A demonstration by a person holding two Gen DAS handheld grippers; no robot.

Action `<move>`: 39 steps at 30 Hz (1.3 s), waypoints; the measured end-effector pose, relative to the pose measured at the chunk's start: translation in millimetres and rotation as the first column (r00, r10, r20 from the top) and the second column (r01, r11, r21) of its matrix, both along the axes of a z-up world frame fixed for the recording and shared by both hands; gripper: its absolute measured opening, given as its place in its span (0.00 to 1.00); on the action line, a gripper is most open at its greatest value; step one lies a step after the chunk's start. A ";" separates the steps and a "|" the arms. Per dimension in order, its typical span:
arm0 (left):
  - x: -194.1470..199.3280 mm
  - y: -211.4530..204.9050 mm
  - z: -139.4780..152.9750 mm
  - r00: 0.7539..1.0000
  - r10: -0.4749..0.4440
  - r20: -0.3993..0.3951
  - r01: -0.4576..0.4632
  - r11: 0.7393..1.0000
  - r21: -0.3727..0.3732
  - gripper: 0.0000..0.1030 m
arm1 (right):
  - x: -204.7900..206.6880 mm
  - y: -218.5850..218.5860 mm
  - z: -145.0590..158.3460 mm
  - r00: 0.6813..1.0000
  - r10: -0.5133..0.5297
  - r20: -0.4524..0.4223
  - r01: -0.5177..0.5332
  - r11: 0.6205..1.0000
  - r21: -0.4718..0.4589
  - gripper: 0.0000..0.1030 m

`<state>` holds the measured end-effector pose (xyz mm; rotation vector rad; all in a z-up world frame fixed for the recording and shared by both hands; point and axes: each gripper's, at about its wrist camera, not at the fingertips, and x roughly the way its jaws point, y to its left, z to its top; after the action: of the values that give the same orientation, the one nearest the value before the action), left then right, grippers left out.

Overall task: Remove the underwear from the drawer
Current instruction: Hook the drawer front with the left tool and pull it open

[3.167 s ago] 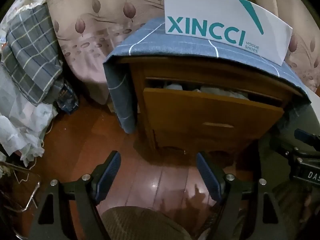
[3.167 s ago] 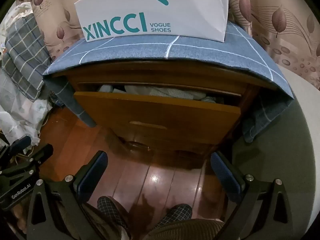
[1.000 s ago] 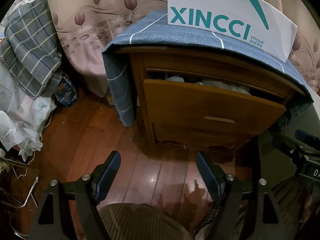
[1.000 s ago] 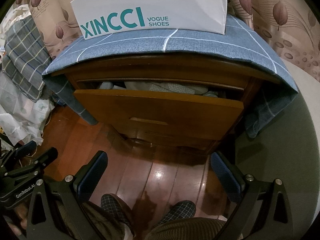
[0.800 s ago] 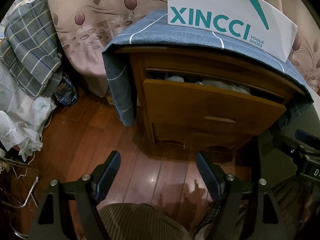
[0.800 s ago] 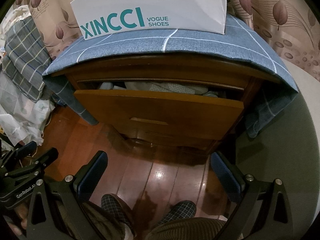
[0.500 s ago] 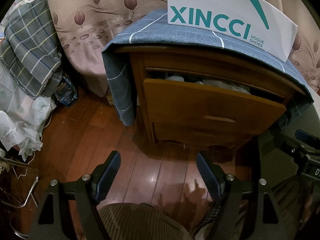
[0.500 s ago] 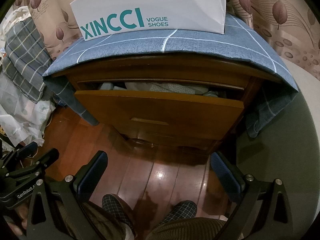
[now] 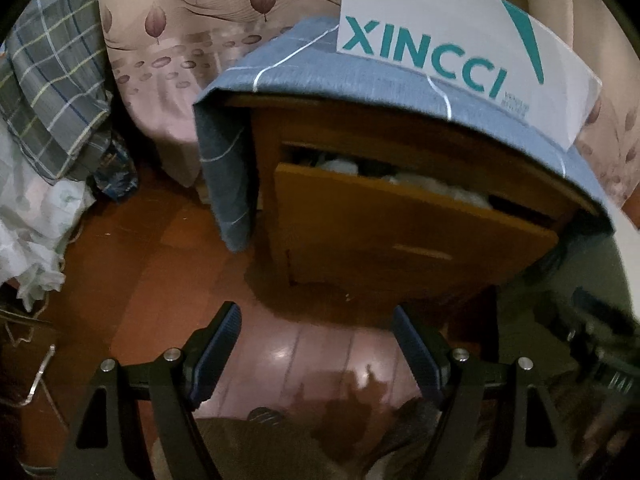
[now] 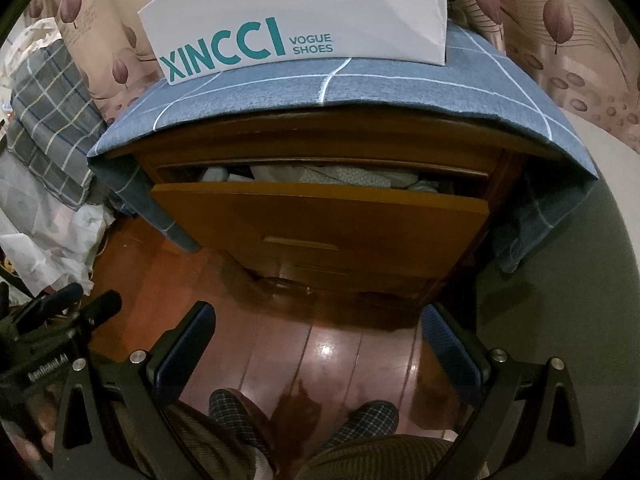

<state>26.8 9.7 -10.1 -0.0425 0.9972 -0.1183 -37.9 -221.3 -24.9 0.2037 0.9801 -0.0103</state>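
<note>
A wooden nightstand's top drawer [image 10: 320, 216] stands pulled partly out. Light folded underwear [image 10: 344, 176] shows in the gap behind its front panel, also as pale underwear [image 9: 436, 188] in the left wrist view, where the drawer [image 9: 400, 232] sits upper right. My left gripper [image 9: 316, 320] hangs open over the wooden floor, short of the drawer, with nothing between its fingers. My right gripper [image 10: 318, 320] is open too, above the floor in front of the drawer, empty. The left gripper's body [image 10: 44, 344] shows at the right view's lower left.
A blue checked cloth [image 10: 360, 88] covers the nightstand top, with a white XINCCI shoe bag [image 10: 304, 20] on it. Plaid fabric [image 9: 48, 92] and white bags [image 9: 28, 220] pile at the left. Patterned curtain behind. A green surface [image 10: 560, 320] lies right. A person's slippered feet [image 10: 304, 416] are below.
The left wrist view has rolled slightly, so the nightstand now leans to the right and looks blurred. The right view is unchanged. Both grippers stay open.
</note>
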 end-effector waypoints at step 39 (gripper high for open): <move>111.3 40.0 -124.9 0.839 0.320 -0.440 -0.544 0.474 -0.692 0.85 | 2.2 -29.4 -12.9 0.998 -0.038 -0.044 0.044 0.990 0.133 0.99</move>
<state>138.0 49.6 -135.0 -1.1991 1.0866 -0.0790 -35.7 -250.7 -37.8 0.3488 1.0188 0.0137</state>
